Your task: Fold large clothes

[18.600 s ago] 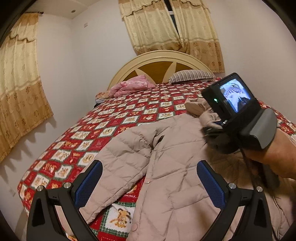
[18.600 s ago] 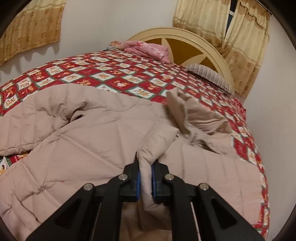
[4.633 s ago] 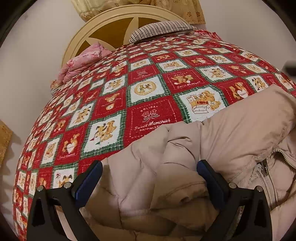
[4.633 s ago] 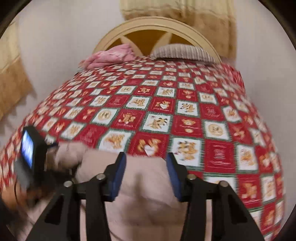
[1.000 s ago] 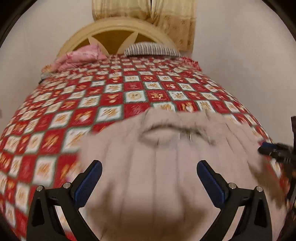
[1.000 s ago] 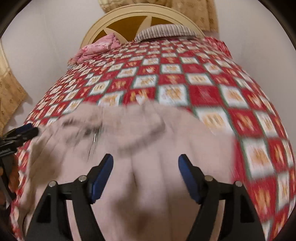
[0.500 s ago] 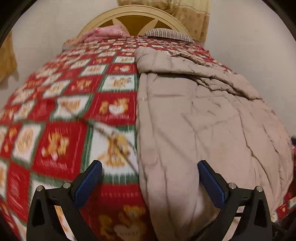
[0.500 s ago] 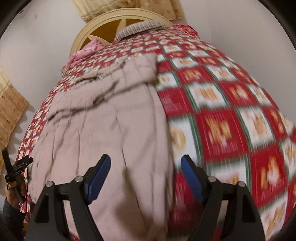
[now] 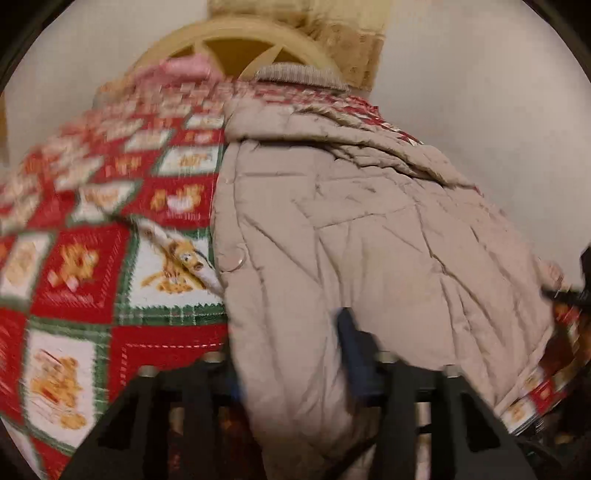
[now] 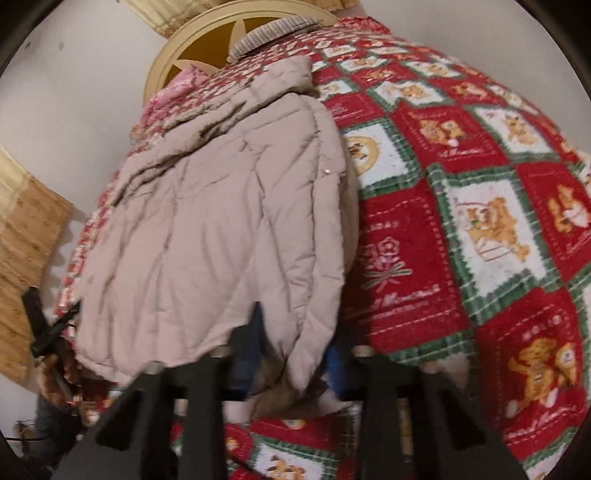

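Right tongs (image 10: pixel 291 354) clamped on beige jacket's (image 10: pixel 207 229) near corner

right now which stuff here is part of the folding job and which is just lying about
Part of the job:
- beige quilted coat
- left claw, clamped on the coat's near edge
- right claw, clamped on it too

Just lying about:
- patchwork bedspread
- pink bundle
- striped pillow
- curtains

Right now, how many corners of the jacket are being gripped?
2. The left gripper pinches the near-left corner of the beige jacket; the right gripper pinches its near-right corner. Both jaws have just been closing on the fabric. The far end lies free.
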Available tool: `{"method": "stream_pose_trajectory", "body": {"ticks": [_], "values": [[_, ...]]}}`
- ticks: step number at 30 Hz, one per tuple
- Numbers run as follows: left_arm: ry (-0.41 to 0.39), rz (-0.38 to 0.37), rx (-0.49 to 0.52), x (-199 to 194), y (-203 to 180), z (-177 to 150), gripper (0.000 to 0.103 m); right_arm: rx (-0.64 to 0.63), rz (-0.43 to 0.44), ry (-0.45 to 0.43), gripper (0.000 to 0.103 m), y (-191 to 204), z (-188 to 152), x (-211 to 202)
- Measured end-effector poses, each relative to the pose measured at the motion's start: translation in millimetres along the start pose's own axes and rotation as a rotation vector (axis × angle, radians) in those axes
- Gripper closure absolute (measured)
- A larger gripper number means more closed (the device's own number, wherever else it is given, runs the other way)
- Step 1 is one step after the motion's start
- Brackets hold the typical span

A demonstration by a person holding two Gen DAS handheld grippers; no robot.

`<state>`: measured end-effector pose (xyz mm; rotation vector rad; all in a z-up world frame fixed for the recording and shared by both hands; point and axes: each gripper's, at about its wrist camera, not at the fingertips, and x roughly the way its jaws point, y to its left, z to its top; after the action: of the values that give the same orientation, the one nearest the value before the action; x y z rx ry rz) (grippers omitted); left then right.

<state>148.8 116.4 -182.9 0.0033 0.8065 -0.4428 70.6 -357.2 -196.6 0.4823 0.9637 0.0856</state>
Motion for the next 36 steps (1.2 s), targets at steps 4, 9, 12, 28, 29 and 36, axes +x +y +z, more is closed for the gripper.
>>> {"method": "stream_pose_trajectory", "body": {"ticks": [4,9,12,28,29,36], "values": [[-0.029,-0.064,0.0,-30,-4,-3,0.092,0.019,0.075,0.005,0.09,1,-5,-12],[-0.122,-0.218,-0.036,-94,-17,-1,0.093,0.01,0.201,-0.031,0.091,9,-14,-65],[-0.203,-0.31,-0.041,-136,-31,6,0.094,-0.031,0.251,-0.074,0.091,25,-21,-102],[-0.265,-0.418,-0.21,-92,19,146,0.095,0.07,0.385,-0.357,0.092,43,114,-154],[-0.247,-0.41,-0.221,-80,25,151,0.094,0.083,0.372,-0.347,0.092,44,130,-141],[-0.077,-0.351,-0.36,-19,71,182,0.085,0.198,0.27,-0.275,0.092,31,215,-48]]}}
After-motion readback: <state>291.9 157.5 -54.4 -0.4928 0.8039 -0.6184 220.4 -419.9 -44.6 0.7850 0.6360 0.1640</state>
